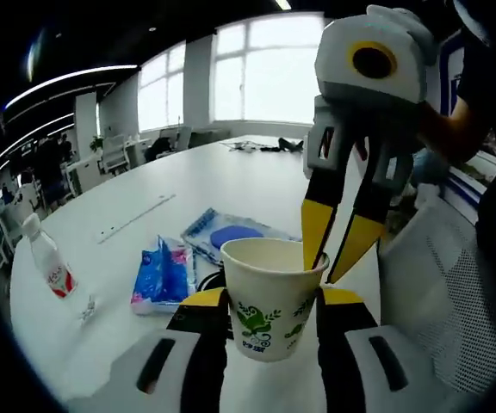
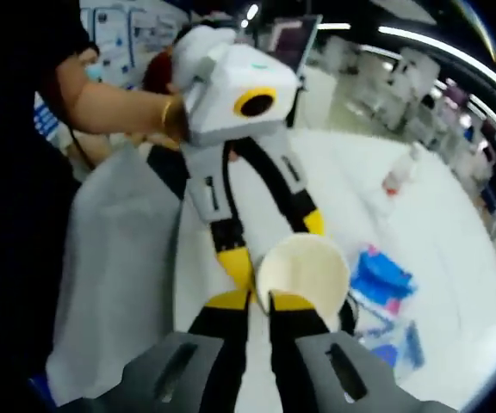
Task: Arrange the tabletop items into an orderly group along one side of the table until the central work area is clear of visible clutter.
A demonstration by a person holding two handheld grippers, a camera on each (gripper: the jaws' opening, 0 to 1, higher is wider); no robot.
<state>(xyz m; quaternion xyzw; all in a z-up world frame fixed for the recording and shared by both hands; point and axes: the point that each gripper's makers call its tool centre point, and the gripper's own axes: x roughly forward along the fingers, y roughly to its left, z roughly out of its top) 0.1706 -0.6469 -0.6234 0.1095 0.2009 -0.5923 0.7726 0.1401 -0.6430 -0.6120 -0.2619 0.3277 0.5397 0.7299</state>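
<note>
Two sets of tongs are on one paper cup right now, a handover by the look of it.

- Far left on the table [image 1: 231,176], a small water bottle [image 1: 48,267] stands upright, well apart from the rest.
- Next, lying flat: a blue tissue pack [image 1: 162,275], and just beside it a clear packet with a blue insert [image 1: 229,232]. Both wait in the central area.
- Centre and near, the paper cup [image 1: 269,297], printed with green leaves, sits upright between the left tongs [image 1: 269,301]. The yellow-tipped jaws press its two sides, so they are clamped on the cup.
- From the right, the right tongs [image 1: 338,237] reach down at the cup's rim, one jaw inside and one outside. In the right gripper view, the right tongs [image 2: 261,301] pinch the rim of the cup [image 2: 304,267].
- Whether the cup rests on the table or hangs just above it, I cannot tell.
- My read for the handover: one pair should ease off only once the other grips securely. Squeeze gently, since thin paper walls will likely buckle, and keep the cup upright.
</note>
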